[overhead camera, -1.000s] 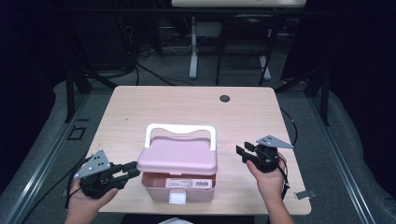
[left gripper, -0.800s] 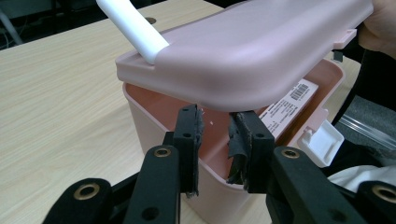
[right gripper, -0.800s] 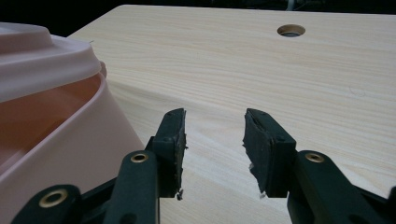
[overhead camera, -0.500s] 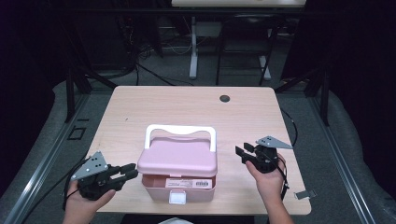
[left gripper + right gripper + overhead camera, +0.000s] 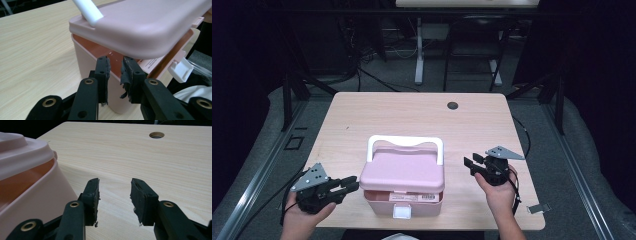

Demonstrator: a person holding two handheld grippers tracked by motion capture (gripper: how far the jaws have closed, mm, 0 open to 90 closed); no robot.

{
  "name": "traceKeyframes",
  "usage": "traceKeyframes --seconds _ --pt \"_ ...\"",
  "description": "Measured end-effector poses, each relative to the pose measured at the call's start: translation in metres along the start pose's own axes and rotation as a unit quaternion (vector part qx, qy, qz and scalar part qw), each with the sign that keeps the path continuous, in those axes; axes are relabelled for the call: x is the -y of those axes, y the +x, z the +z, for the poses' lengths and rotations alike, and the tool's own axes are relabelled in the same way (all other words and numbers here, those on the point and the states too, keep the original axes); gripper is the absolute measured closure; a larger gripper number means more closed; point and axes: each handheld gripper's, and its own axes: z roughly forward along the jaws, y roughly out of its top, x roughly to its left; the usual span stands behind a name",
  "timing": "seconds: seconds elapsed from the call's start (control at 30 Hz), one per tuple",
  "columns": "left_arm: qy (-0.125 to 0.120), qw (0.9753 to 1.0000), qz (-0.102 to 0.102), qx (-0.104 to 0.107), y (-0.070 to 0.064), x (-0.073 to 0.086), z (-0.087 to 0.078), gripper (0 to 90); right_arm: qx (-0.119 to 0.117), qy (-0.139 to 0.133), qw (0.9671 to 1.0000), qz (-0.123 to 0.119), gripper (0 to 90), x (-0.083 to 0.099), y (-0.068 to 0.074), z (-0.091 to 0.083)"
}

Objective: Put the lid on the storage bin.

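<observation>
A pink box (image 5: 404,172) with a white handle (image 5: 404,141) stands at the table's front middle. Its lid (image 5: 150,25) sits ajar above the body (image 5: 87,60), and the white front latch (image 5: 181,71) hangs loose. My left gripper (image 5: 352,185) is at the box's left side. Its jaws (image 5: 115,62) stand a narrow gap apart, level with the rim under the lid, holding nothing. My right gripper (image 5: 469,163) is open to the right of the box and clear of it. Bare table shows between its jaws (image 5: 115,182), with the box wall (image 5: 32,195) to their left.
The light wooden table (image 5: 412,115) has a round cable hole (image 5: 453,105) near its far edge, also seen as the hole (image 5: 156,135) in the right gripper view. Dark floor, cables and desk legs lie beyond the table.
My left gripper dipped slightly and came back beside the box's left side. The right gripper and the box have stayed where they were.
</observation>
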Motion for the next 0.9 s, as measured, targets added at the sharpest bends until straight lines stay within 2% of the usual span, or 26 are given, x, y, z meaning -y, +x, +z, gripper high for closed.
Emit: traceKeyframes --seconds 0.17,0.4,0.7,0.9 --pt "-0.011 0.9998 -0.014 -0.003 0.005 0.000 -0.002 75.1 0.001 0.000 1.0000 0.001 57.9 0.000 0.000 -0.001" --pt "-0.006 0.9998 -0.017 -0.012 0.013 -0.003 0.002 74.0 0.001 0.000 1.0000 0.000 57.9 0.000 0.000 0.000" --pt "-0.016 0.9983 -0.044 -0.035 0.037 -0.009 0.017 70.5 0.001 0.001 1.0000 0.001 57.9 0.002 0.001 0.001" --pt "-0.012 0.9978 -0.049 -0.043 0.048 -0.011 0.027 69.1 0.002 0.001 1.0000 -0.001 57.9 0.003 0.001 0.001"
